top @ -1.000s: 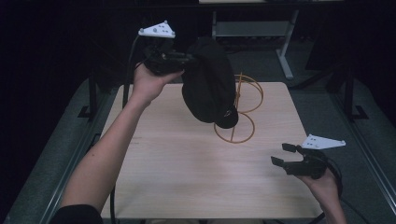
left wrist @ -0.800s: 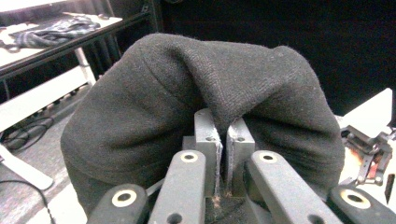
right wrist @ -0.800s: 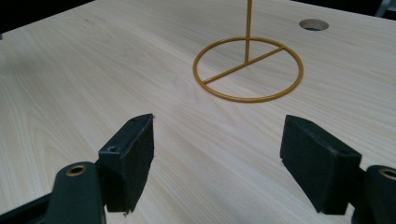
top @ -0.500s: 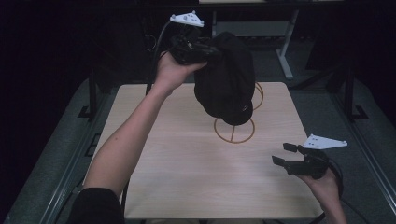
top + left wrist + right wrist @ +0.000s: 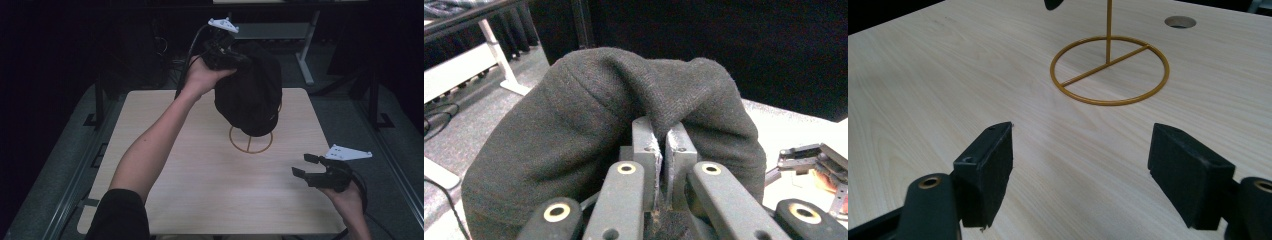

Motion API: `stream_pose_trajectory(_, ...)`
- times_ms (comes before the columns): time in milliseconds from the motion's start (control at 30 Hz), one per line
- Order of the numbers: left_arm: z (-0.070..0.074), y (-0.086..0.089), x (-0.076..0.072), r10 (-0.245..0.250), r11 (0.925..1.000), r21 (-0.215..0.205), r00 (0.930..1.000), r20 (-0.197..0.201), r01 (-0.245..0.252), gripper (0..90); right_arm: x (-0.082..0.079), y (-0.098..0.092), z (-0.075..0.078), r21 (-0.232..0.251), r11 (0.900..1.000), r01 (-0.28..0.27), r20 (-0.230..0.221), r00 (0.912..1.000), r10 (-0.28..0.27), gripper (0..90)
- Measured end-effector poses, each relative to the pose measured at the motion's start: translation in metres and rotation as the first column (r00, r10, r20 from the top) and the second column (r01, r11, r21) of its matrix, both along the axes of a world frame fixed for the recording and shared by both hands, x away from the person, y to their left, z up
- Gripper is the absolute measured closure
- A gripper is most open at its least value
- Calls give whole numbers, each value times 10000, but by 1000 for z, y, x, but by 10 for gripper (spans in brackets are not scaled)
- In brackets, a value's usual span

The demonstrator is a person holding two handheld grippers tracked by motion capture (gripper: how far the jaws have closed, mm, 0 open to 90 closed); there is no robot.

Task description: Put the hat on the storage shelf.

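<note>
left gripper: clamped on a fold of the black cap; in the left gripper view the 2 jaws stand nearly together with cloth pinched between them, raised above the far half of the counter.
right gripper: jaws spread wide with nothing between them, held low near the right edge of the counter, toward the near right corner; in the right gripper view its 2 pads frame bare wood.
cap position: hanging in the air from the left gripper, over the gold wire stand; whether it touches the top of the stand's post cannot be told, since the cap hides it.
stand: 1 ring base with a crossbar, flat on the counter right of centre and toward the far edge; a thin upright post rises from the crossbar.
step in hand: by the look of it, carrying the cap to the stand to hang it there, with the cap now about above the post.
next move: likely to lower the cap so its hollow drops over the post top, then ease the jaws apart; this calls for the opening to face down and sit centred on the post, or the cloth may slide off 1 side.
cap pointing: long axis runs roughly up and down, tilted a little; the pinched end is uppermost at the far left, the lower end points down toward the ring.
other: 1 round hole in the counter beyond the stand.
</note>
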State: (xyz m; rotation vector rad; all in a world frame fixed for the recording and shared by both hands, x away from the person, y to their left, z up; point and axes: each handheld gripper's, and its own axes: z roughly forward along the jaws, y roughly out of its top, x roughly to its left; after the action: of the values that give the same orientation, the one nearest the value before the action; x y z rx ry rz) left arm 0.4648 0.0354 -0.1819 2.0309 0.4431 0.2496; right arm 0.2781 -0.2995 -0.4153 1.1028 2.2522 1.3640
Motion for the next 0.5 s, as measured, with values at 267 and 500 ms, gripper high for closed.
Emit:
stream_pose_trajectory(267,-12,-20,12,68,9995,311,9995,-324,-58,865,1,-2,-2,11,10000,5,-14,10000,-5,258)
stream_pose_trajectory(500,-21,-41,23,80,9950,995,9981,-606,-19,859,2,2,-3,-104,9999,3,-87,10000,-4,258)
